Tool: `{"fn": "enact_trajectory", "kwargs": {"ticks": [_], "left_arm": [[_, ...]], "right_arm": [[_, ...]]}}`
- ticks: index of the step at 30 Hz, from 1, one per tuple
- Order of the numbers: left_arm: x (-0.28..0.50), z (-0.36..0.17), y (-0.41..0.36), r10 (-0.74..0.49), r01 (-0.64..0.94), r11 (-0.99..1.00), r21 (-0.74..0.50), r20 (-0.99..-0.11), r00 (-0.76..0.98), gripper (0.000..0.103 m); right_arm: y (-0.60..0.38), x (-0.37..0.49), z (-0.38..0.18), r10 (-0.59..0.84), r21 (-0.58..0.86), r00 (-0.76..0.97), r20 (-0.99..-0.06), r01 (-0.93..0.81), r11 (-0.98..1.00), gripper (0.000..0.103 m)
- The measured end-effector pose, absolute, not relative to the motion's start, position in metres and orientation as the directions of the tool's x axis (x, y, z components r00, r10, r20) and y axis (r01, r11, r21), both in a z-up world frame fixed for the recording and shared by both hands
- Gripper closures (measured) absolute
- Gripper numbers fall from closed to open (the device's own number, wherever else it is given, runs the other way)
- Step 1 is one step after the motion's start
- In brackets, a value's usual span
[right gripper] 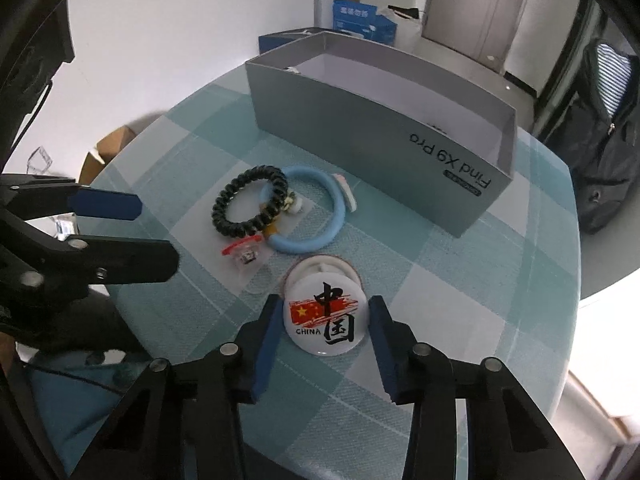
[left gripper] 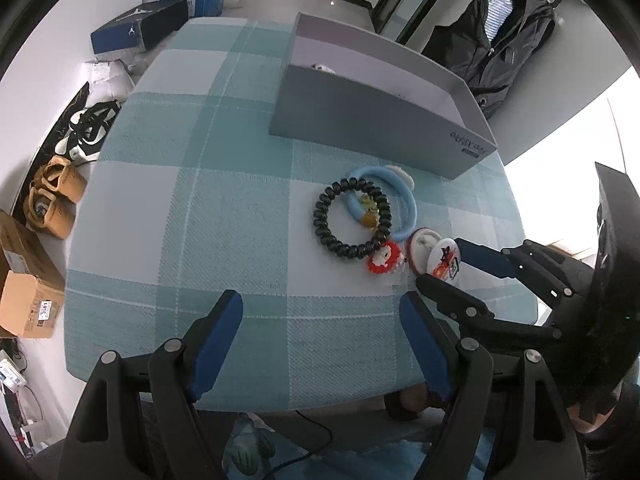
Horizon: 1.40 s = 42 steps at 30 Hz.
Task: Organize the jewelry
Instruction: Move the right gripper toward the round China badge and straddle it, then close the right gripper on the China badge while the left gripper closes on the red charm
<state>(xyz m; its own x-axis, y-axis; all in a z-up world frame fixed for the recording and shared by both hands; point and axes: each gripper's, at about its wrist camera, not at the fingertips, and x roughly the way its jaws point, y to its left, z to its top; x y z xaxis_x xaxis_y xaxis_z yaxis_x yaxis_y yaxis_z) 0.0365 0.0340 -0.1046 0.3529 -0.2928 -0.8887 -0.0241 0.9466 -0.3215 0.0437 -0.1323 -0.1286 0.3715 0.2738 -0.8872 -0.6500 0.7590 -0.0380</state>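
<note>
A white round "China" badge (right gripper: 326,318) sits between my right gripper's (right gripper: 326,316) blue pads, which touch its sides; it also shows in the left wrist view (left gripper: 447,265). A second white badge (right gripper: 322,268) lies just behind it. A black spiral hair tie (right gripper: 240,204), a blue fabric ring (right gripper: 320,236) and a small red charm (right gripper: 240,250) lie on the checked cloth. An open grey box (right gripper: 360,120) stands behind them. My left gripper (left gripper: 320,336) is open and empty over the near cloth.
The round table (left gripper: 180,200) has a teal checked cloth. Shoes (left gripper: 52,196) and cardboard boxes (left gripper: 24,280) lie on the floor to the left. A dark jacket (left gripper: 504,40) hangs behind the table.
</note>
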Motion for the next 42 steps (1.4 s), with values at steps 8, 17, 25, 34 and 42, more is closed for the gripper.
{"fn": "enact_trajectory", "kwargs": {"ticks": [8, 17, 25, 34, 42], "left_arm": [[0.04, -0.104, 0.021, -0.369, 0.017, 0.922, -0.386, -0.869, 0.33, 0.026], [0.043, -0.098, -0.003, -0.323, 0.066, 0.945, -0.321, -0.874, 0.364, 0.026], [0.056, -0.109, -0.007, -0.345, 0.016, 0.933, -0.359, -0.884, 0.315, 0.055], [0.072, -0.115, -0.017, -0.33, -0.001, 0.938, -0.347, -0.891, 0.311, 0.08], [0.081, -0.122, -0.01, -0.333, -0.044, 0.93, -0.364, -0.889, 0.316, 0.082]], "right_arm": [[-0.149, 0.053, -0.116, 0.317, 0.025, 0.374, -0.872, -0.612, 0.79, 0.062], [-0.186, 0.072, -0.1, 0.36, 0.124, 0.4, -0.843, -0.507, 0.853, 0.061], [-0.208, 0.07, -0.091, 0.389, 0.164, 0.417, -0.822, -0.482, 0.861, 0.061], [-0.212, 0.07, -0.082, 0.414, 0.184, 0.43, -0.802, -0.482, 0.857, 0.061], [-0.213, 0.069, -0.08, 0.416, 0.185, 0.436, -0.798, -0.481, 0.857, 0.061]]}}
